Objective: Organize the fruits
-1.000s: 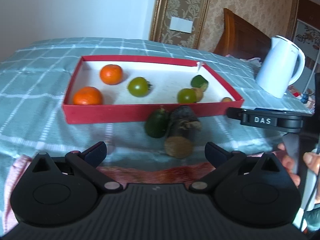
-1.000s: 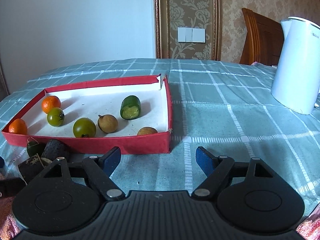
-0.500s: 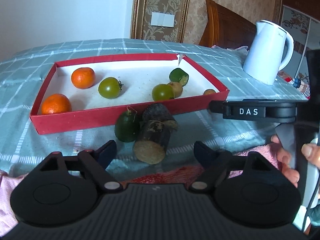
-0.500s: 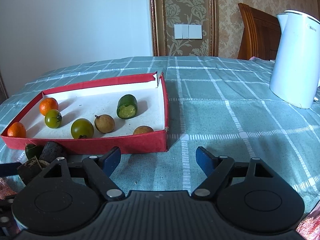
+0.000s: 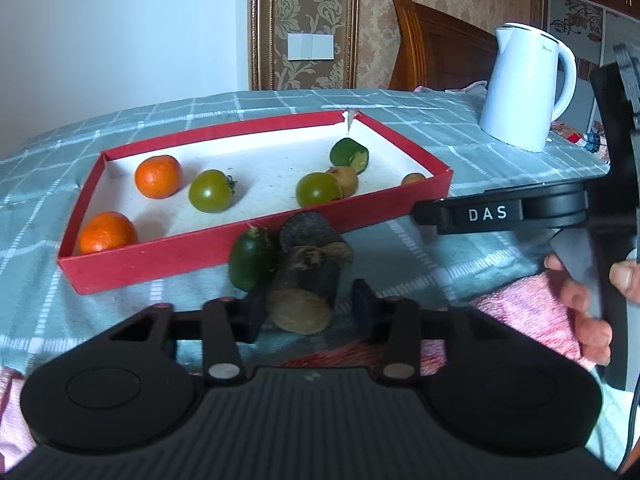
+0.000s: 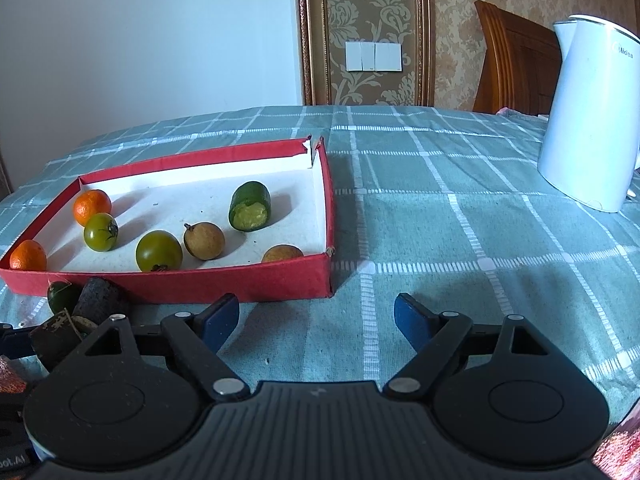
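Against the red tray's near wall: a dark stubby log [image 5: 306,284], a black lump [image 5: 306,230] and a green fruit [image 5: 250,258] lie bunched together.
Your left gripper [image 5: 308,312]: half open, fingers flanking the log's near end, neither clearly touching it.
Your right gripper [image 6: 316,318]: wide open, holding nothing, near the tray's right corner.
Red tray [image 5: 168,254]: holds two oranges, two green tomatoes, a cut green fruit and two brown fruits.
Kettle [image 5: 524,88]: well right of the tray.
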{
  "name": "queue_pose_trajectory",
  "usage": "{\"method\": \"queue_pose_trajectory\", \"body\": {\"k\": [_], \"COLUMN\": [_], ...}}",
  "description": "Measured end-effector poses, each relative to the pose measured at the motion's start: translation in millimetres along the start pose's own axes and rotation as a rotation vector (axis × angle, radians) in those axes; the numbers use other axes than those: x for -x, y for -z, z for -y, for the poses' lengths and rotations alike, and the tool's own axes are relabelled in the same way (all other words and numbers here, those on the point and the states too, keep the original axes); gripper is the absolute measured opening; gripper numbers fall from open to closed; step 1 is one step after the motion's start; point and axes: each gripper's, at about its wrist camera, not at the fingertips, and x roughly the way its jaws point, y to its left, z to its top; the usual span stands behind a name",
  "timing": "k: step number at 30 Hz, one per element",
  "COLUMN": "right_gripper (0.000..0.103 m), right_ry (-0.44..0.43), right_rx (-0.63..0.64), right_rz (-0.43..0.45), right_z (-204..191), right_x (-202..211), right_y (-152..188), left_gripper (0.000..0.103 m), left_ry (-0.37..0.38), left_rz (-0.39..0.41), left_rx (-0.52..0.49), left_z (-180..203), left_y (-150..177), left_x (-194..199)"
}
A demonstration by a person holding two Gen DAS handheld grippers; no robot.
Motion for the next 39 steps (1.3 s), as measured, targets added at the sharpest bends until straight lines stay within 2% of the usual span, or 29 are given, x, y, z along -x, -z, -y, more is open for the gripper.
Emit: {"method": "queue_pose_trajectory", "body": {"k": [11,19,25,27,39], "right_gripper": [0.085,0.085,0.086,0.086,0.087], "right_ry": [0.002,0.003,0.007,0.007,0.01], "right_rx": [0.0,0.01,0.03,0.031,0.036], "right_rz": [-0.016,-0.021,-0.024,-0.025,-0.026], "right_z": [-1,-2,-4,-5,-7], "right_x": [-4,-4,-4,-4,-5], "right_y": [1,2,3,3,3], "left_gripper": [0.033,0.03,0.021,0.013,0.012], "left_ry": [0.015,-0.005,-0.001,-0.009,-0.061], "left_rz": [0.014,0.034,0.057,0.048,0.086], "left_rx": [0.017,0.037,0.04,0.038,-0.012], "left_z": [-6,-16,-25,-26,-31], "left_y": [4,-2,-16,-17,-30], "left_x": [13,27,38,37,50]}}
